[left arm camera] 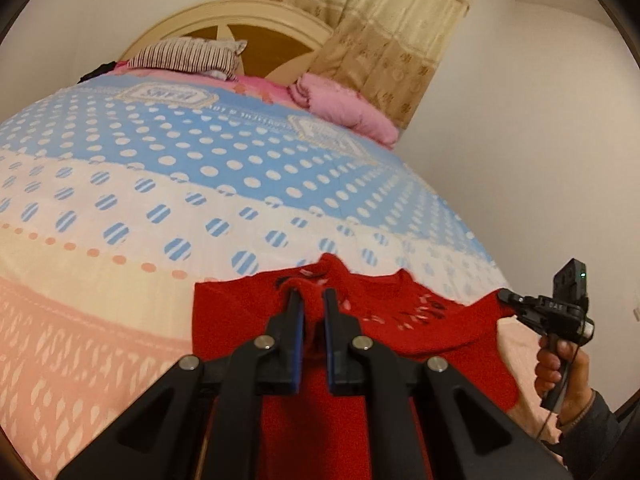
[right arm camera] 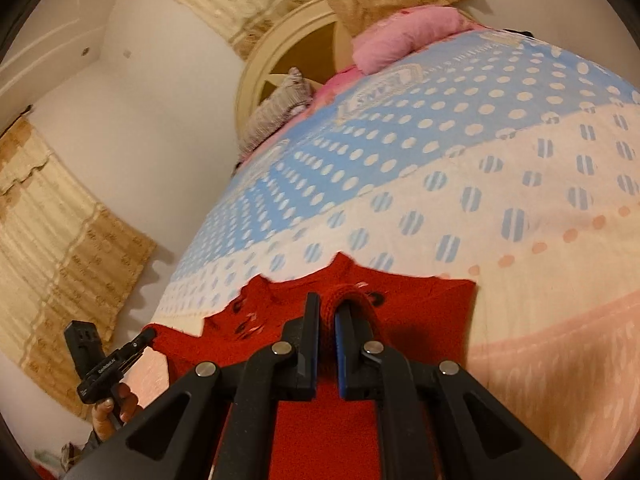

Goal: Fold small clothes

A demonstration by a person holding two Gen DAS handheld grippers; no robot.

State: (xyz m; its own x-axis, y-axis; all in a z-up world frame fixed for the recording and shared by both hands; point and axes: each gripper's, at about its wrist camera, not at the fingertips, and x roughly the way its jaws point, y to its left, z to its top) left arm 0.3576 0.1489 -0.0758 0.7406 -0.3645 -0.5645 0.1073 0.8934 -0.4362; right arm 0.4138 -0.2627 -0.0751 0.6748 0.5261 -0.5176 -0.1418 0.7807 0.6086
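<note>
A small red knit garment (left arm camera: 392, 320) with a dark and white pattern lies spread at the near part of the bed, one edge lifted. My left gripper (left arm camera: 313, 300) is shut on a bunched fold of that edge. At the right of the left wrist view, my right gripper (left arm camera: 505, 295), held by a hand (left arm camera: 560, 364), pinches another corner of the garment. In the right wrist view, the right gripper (right arm camera: 328, 308) is shut on a rolled knit hem of the red garment (right arm camera: 420, 308). The left gripper (right arm camera: 150, 334) grips its far left corner.
The bed is covered by a sheet (left arm camera: 200, 200) with blue, cream and pink dotted bands. A striped pillow (left arm camera: 188, 58) and a pink blanket (left arm camera: 344, 108) lie near the cream headboard (left arm camera: 256, 20). Beige curtains (left arm camera: 380, 40) hang behind, and a white wall runs close along the bed's side.
</note>
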